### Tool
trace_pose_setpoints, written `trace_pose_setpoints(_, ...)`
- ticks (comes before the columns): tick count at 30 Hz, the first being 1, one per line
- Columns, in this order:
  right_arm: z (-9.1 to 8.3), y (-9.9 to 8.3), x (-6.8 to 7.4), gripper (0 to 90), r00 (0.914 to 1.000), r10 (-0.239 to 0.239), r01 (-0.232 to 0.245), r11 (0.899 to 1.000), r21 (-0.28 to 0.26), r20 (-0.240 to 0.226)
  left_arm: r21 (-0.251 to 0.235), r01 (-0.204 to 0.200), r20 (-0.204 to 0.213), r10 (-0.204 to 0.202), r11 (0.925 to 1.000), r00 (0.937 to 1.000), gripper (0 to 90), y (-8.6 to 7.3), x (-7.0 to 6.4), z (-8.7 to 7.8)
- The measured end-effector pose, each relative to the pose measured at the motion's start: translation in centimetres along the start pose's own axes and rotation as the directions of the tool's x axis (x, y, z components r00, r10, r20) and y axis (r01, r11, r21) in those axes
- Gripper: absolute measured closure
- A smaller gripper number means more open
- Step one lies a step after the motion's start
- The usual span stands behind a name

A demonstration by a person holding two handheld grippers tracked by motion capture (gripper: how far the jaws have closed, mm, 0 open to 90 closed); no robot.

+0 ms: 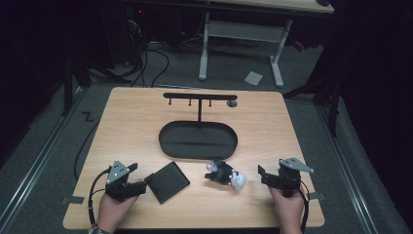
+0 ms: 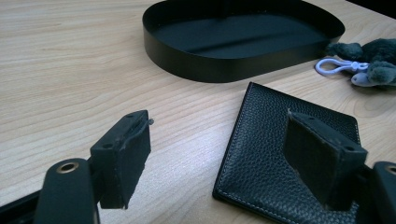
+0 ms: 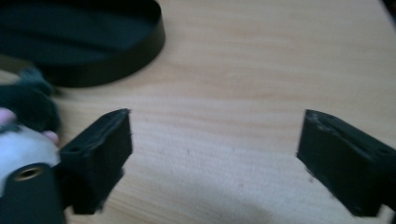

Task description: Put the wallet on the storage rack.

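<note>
A black leather wallet (image 1: pixel 167 181) lies flat near the table's front, left of centre. My left gripper (image 1: pixel 144 184) is open just left of it; in the left gripper view one jaw hangs over the wallet (image 2: pixel 261 154) and the other over bare wood. A small plush keychain toy (image 1: pixel 225 173), dark with a white part and a white clip (image 2: pixel 337 66), lies right of the wallet. My right gripper (image 1: pixel 262 175) is open to the toy's right, nothing between its jaws (image 3: pixel 215 158); the toy (image 3: pixel 23 121) shows at the left edge of the right gripper view.
A black oval tray (image 1: pixel 168 145) sits mid-table, with a black T-shaped hook stand (image 1: pixel 199 97) rising behind it. The tray's wall (image 2: pixel 205 63) is just beyond the wallet. A hand holds each gripper at the front edge. Another desk stands beyond the table.
</note>
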State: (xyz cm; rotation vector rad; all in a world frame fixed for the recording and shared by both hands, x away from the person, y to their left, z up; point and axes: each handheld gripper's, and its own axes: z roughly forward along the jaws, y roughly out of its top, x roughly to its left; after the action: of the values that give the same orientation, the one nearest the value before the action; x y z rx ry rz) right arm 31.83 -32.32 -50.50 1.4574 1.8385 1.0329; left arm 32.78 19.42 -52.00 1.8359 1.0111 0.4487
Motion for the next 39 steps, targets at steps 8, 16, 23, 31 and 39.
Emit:
trace_pose_setpoints(8, -1.1, -0.6, -0.8, 14.9, 0.9999, 0.017, -0.017, 1.0, -0.023, -0.003, 0.008, -0.001, 0.005, 0.001, 1.0, 1.0, 24.2, 0.1, 0.0, 0.4)
trace_pose_setpoints(16, -1.6, -0.9, -0.8, 15.8, 0.9994, 0.03, -0.031, 0.998, -0.055, -0.019, 0.017, -0.008, 0.008, 0.008, 0.9998, 0.9999, 24.4, 0.2, -0.1, 0.6)
trace_pose_setpoints(23, -1.4, -0.8, -0.1, 14.3, 0.9968, 0.009, -0.012, 0.999, -0.039, -0.08, 0.025, -0.013, 0.008, 0.013, 0.9996, 0.9999, 24.7, 0.2, -0.1, 0.5)
trace_pose_setpoints(31, -1.5, -0.7, 1.3, 14.9, 0.9935, -0.007, -0.001, 0.998, -0.064, -0.113, 0.032, -0.012, 0.01, 0.011, 0.9994, 0.9999, 25.0, 0.1, -0.1, 0.6)
trace_pose_setpoints(39, -1.3, -0.7, 2.5, 15.2, 0.9867, -0.021, 0.012, 0.998, -0.059, -0.161, 0.059, -0.042, 0.026, 0.04, 0.9974, 0.9988, 25.1, 0.1, -0.6, 0.8)
